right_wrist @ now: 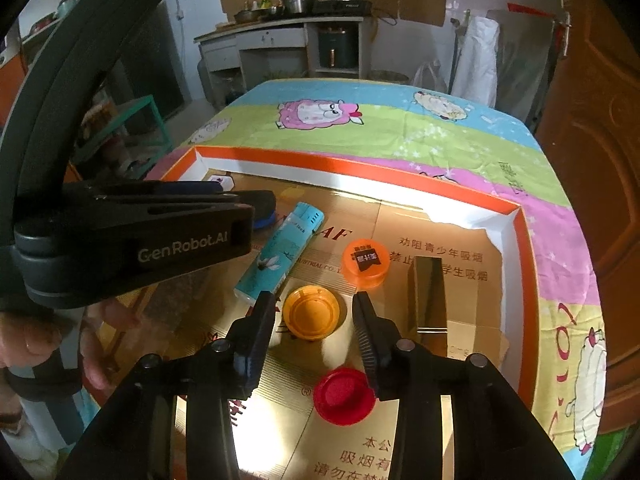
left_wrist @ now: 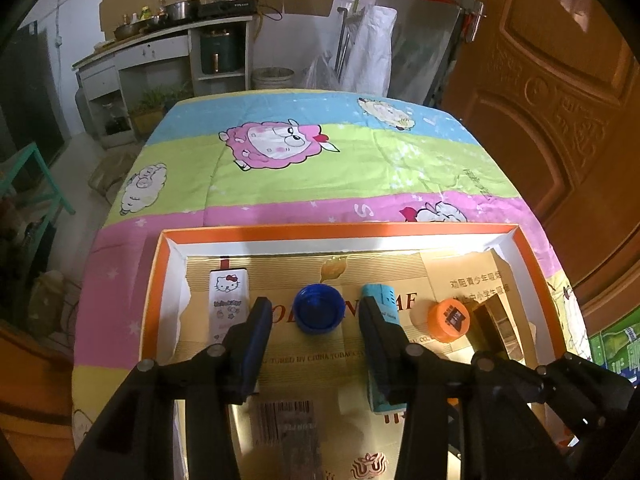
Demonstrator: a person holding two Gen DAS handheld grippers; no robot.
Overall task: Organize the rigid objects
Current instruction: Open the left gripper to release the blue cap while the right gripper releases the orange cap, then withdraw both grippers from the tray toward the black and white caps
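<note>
With both sets of jaws spread and nothing held, the blue cap lies just ahead of the left gripper, the yellow cap between the right gripper fingers, where it could be nudged aside if clipped.

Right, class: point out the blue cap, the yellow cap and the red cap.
blue cap [left_wrist: 319, 308], left wrist view, on its hollow inside.
yellow cap [right_wrist: 313, 312], right wrist view, on its ringed middle.
red cap [right_wrist: 341, 396], right wrist view, on its middle.
</note>
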